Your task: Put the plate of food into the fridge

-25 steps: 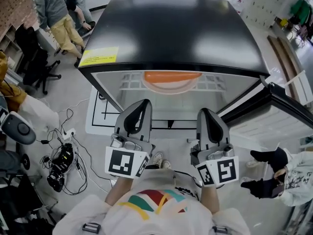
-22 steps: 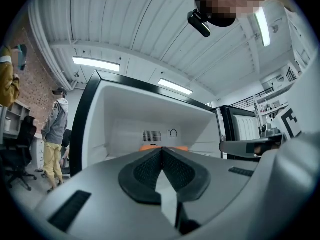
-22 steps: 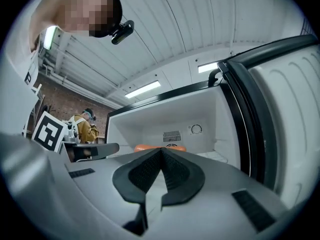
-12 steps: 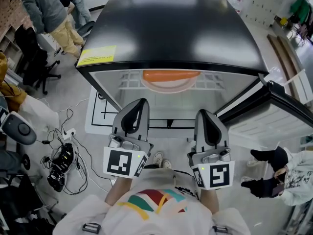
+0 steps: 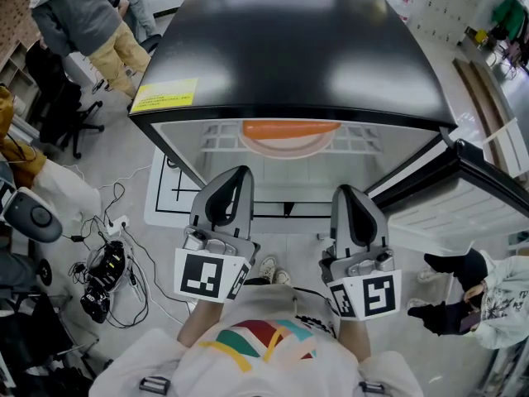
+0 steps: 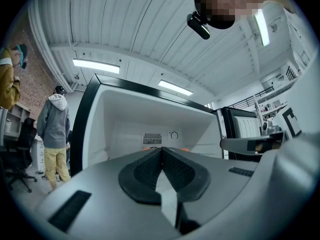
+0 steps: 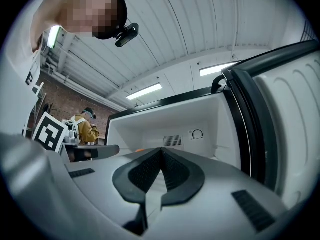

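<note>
The fridge (image 5: 289,48) stood open below the person, its black top filling the upper middle of the head view and its door (image 5: 488,180) swung out to the right edge. The orange plate (image 5: 289,137) sat inside on the white wire shelf (image 5: 219,139), just under the front lip of the fridge top, centre of frame. What lay on the plate I could not make out.

Both tools hung in front of the opening, well apart from the plate. The left gripper (image 5: 238,176) pointed at the shelf from lower left of centre, its jaws pressed together with nothing between them. Its own view showed the same, the dark pads meeting at the tip (image 6: 161,149). The right gripper (image 5: 347,193), just beside it, was likewise pressed together and empty (image 7: 161,150).

A yellow label (image 5: 166,95) was stuck on the fridge top's left corner. A person in a grey hoodie (image 5: 70,19) stood at the upper left, and cables (image 5: 107,263) lay tangled on the floor at lower left.
</note>
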